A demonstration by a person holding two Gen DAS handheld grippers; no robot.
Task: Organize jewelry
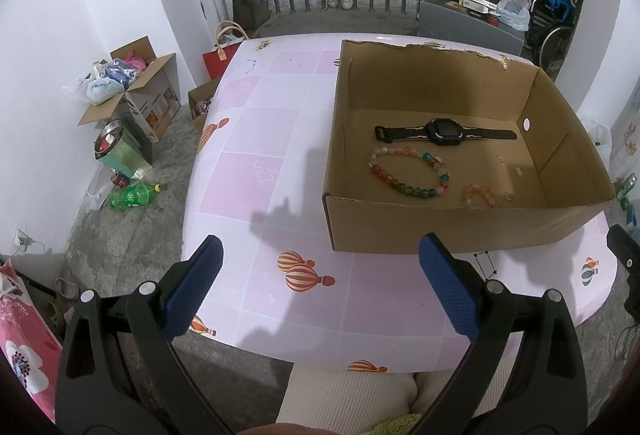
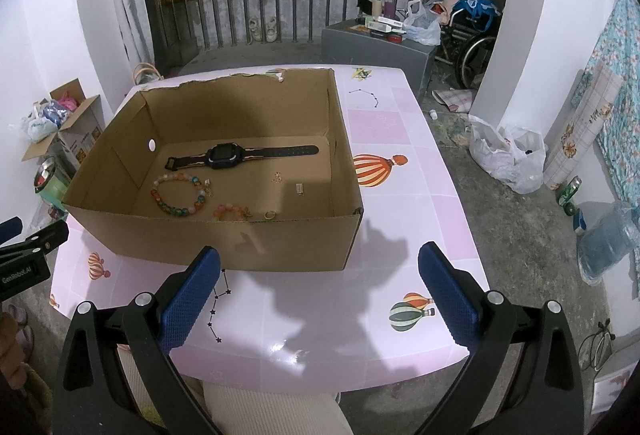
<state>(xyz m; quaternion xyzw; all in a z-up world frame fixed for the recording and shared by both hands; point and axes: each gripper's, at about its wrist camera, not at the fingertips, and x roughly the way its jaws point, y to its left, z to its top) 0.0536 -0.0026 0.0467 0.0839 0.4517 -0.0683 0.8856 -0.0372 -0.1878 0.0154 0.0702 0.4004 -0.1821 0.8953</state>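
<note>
Both your left hand-held gripper and right hand-held gripper hang wide and empty short of the cardboard box on the counter. Inside lie the watch, beaded bracelet and ring; reaching low could catch the near wall and shove the box.

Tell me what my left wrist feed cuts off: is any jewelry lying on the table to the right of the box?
Observer: No. In the right wrist view, the table to the right of the cardboard box shows only its balloon-print cloth.
Operator: And the right gripper? I only see a sliver of it.
Observer: The right gripper is open and holds nothing. It is above the table's near edge, in front of the box.
</note>
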